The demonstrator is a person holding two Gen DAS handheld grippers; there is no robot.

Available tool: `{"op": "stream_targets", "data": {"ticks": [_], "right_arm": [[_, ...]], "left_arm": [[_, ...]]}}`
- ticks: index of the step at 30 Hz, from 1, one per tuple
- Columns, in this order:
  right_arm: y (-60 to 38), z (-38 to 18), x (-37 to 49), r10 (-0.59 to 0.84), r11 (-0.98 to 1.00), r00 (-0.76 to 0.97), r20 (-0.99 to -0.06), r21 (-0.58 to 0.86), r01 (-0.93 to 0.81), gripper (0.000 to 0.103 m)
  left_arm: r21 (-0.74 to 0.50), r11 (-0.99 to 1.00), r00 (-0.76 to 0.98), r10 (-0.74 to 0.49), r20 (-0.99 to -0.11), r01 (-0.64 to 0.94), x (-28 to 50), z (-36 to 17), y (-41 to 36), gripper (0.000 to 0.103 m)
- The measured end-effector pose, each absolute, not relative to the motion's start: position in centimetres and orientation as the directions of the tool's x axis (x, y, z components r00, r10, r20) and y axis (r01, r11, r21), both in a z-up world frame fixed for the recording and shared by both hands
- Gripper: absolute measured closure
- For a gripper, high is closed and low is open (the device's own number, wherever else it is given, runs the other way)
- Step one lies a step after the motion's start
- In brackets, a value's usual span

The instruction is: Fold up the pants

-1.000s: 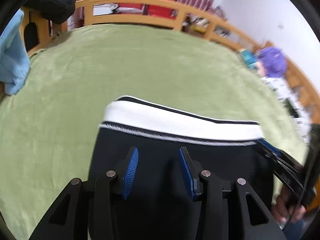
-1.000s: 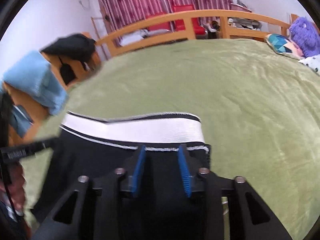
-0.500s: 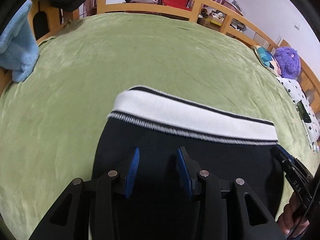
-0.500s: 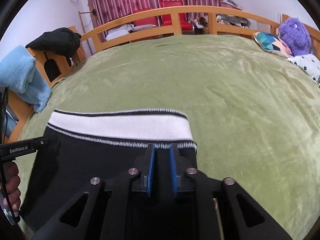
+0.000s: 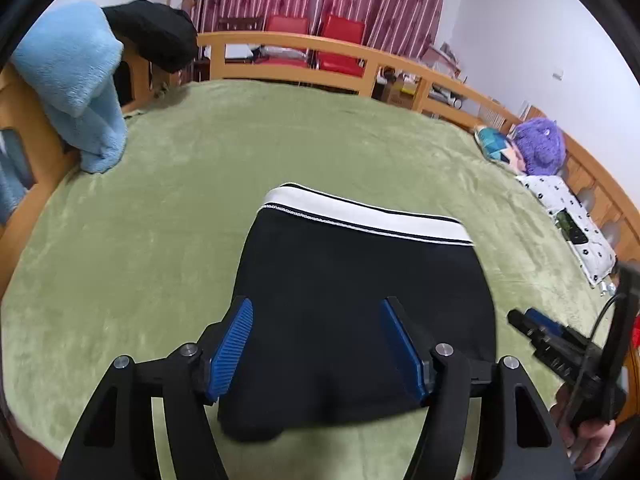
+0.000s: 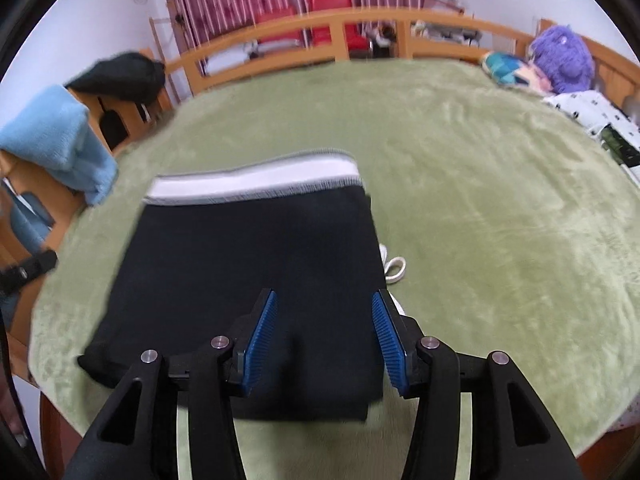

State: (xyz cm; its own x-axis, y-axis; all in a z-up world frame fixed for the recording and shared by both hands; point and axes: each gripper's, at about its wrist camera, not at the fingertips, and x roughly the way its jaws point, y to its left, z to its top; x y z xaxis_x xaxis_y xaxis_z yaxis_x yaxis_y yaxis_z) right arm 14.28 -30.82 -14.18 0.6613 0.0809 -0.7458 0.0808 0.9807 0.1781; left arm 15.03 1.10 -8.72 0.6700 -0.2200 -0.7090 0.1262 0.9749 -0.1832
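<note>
The pants (image 5: 360, 300) lie folded into a compact black rectangle on the green blanket (image 5: 140, 240), near the bed's near edge, with the white waistband (image 5: 360, 216) on the far side. A loop of white drawstring (image 6: 394, 268) pokes out at the right edge, though blur in the right wrist view makes it hard to be sure. The left gripper (image 5: 320, 344) hangs above the near part of the fabric, its 2 blue pads spread wide and holding nothing. The right gripper (image 6: 326, 330) is likewise spread apart over the near right corner. A blue towel (image 5: 76, 80) drapes over the wooden rail at far left.
</note>
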Motion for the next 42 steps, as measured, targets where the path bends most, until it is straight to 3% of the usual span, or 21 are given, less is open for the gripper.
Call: {"op": "stream_targets", "data": {"ticks": [6, 13, 15, 19, 29, 42], "right_arm": [[-30.2, -8.1, 9.0, 0.043, 0.986, 0.742, -0.669, 0.150, 0.078, 0.038], [-30.5, -4.9, 4.3, 0.057, 0.982, 0.757, -0.651, 0.175, 0.077, 0.036], [-30.6, -4.2, 2.9, 0.027, 0.982, 0.765, -0.644, 0.159, 0.098, 0.020], [-30.8, -3.5, 0.8, 0.014, 0.983, 0.790, -0.613, 0.154, 0.102, 0.006], [-30.4, -2.6, -1.6, -0.051, 0.991, 0.801, -0.597, 0.066, 0.113, 0.002], [-30.5, -1.9, -2.2, -0.050, 0.991, 0.810, -0.584, 0.073, 0.114, 0.002]], "left_arm": [[-0.160, 0.982, 0.716, -0.186, -0.673, 0.105, 9.7, -6.2, 1.2, 0.030], [-0.092, 0.989, 0.744, -0.149, -0.651, 0.117, 4.7, -4.3, 0.4, 0.024], [-0.092, 0.989, 0.749, -0.145, -0.646, 0.113, 3.7, -4.0, 0.2, 0.023], [-0.101, 0.989, 0.760, -0.146, -0.633, 0.106, 2.2, -3.6, 0.0, 0.019], [-0.083, 0.991, 0.775, -0.134, -0.618, 0.105, 0.8, -3.0, -1.1, 0.019], [-0.074, 0.992, 0.776, -0.128, -0.617, 0.105, 0.4, -2.6, -1.9, 0.018]]}}
